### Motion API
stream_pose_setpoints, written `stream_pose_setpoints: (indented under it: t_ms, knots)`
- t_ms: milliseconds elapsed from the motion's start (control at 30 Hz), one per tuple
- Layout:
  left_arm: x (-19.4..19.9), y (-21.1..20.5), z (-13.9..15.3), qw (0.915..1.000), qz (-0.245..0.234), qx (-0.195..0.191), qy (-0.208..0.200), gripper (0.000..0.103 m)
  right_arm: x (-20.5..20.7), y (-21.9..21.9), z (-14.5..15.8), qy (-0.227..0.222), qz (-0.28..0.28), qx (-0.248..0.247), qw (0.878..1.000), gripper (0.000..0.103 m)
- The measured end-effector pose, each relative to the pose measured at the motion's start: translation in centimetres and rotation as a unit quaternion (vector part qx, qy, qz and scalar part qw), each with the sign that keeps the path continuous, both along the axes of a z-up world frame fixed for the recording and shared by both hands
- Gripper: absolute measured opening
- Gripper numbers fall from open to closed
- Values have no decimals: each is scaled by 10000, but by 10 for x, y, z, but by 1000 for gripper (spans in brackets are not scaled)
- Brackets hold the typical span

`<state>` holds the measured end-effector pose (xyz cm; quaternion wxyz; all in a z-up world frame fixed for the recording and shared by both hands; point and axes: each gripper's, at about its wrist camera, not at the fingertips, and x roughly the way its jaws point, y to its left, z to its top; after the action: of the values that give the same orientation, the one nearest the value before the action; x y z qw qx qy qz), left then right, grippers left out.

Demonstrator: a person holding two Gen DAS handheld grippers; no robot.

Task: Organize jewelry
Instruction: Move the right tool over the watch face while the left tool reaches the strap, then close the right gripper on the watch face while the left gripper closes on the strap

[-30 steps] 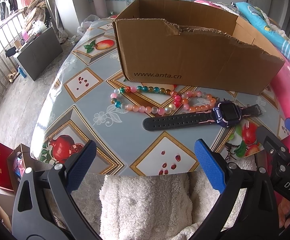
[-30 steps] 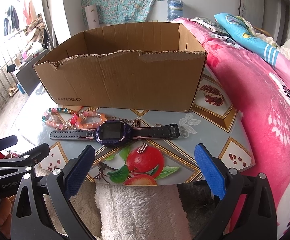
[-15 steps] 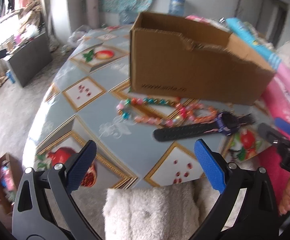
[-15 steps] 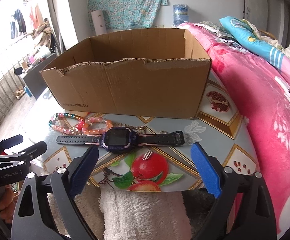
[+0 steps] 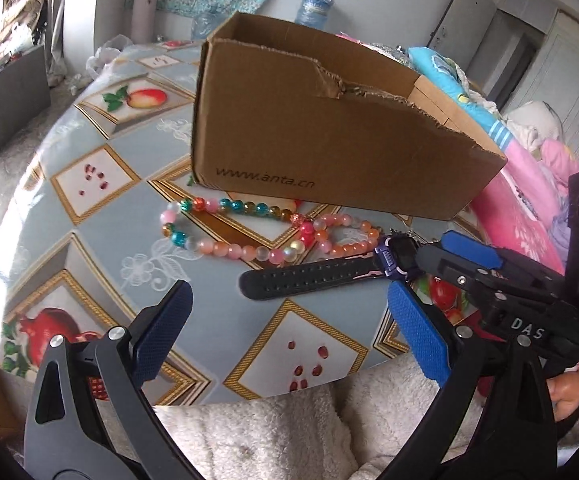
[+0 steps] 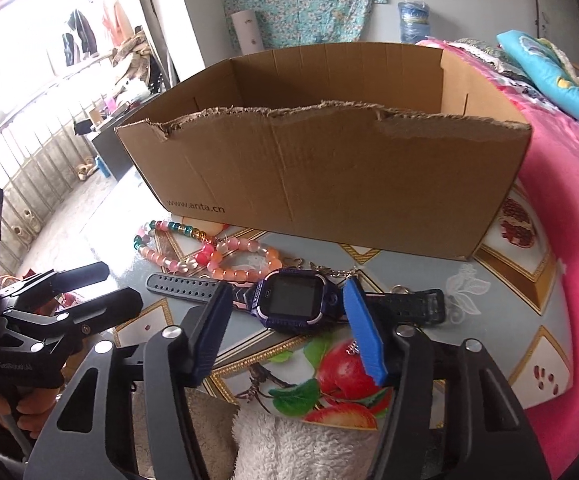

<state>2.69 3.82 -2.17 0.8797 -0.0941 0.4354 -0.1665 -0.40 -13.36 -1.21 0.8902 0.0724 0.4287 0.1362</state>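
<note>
A black-strapped watch with a purple face [image 6: 293,300] lies on the fruit-patterned tablecloth [image 6: 469,284], in front of an open cardboard box [image 6: 329,184]. My right gripper [image 6: 287,294] reaches down over the watch face. Its jaws are closing, one blue pad on each side of the face, neither clearly pressing on it. Two bead bracelets [image 5: 229,236] lie tangled between watch strap [image 5: 309,276] and box [image 5: 329,140]. My left gripper [image 5: 289,312] hangs open and empty near the table's front edge, just short of the strap. The right gripper [image 5: 449,256] shows at the watch face.
A thin metal chain with a ring [image 6: 399,289] lies by the watch's right strap. A small metal bit [image 6: 353,346] rests on the printed apple. A pink blanket [image 6: 569,208] borders the table on the right. White fluffy fabric [image 5: 269,432] lies below the front edge.
Both grippers have come closer to the table and tipped downward. The right jaws have narrowed from wide open to either side of the watch face. The left jaws stay wide.
</note>
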Motion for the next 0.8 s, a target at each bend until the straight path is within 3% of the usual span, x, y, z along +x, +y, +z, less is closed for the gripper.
stream_pose_setpoints:
  t_ms: [67, 133, 200, 433, 633, 800]
  knots:
    - [5, 0, -4, 9999, -40, -95, 55, 88, 4, 1, -5, 60, 55, 35, 10000, 44]
    - [13, -1, -10, 9996, -86, -171, 225, 77, 7, 2, -10, 137, 99, 50, 9998, 40]
    - [17, -1, -15, 9991, -57, -273, 312, 73, 8, 2, -11, 117, 91, 28, 9999, 39]
    - [26, 2, -17, 9970, -39, -653, 424, 71, 6, 8, -11, 54, 208, -180, 9996, 38]
    - [28, 17, -20, 9857, -63, -1552, 647, 71, 7, 7, -13, 21, 281, -285, 9992, 38]
    - [28, 10, -14, 9855, -100, -1586, 590, 71, 6, 9, -13, -24, 345, -403, 9986, 38]
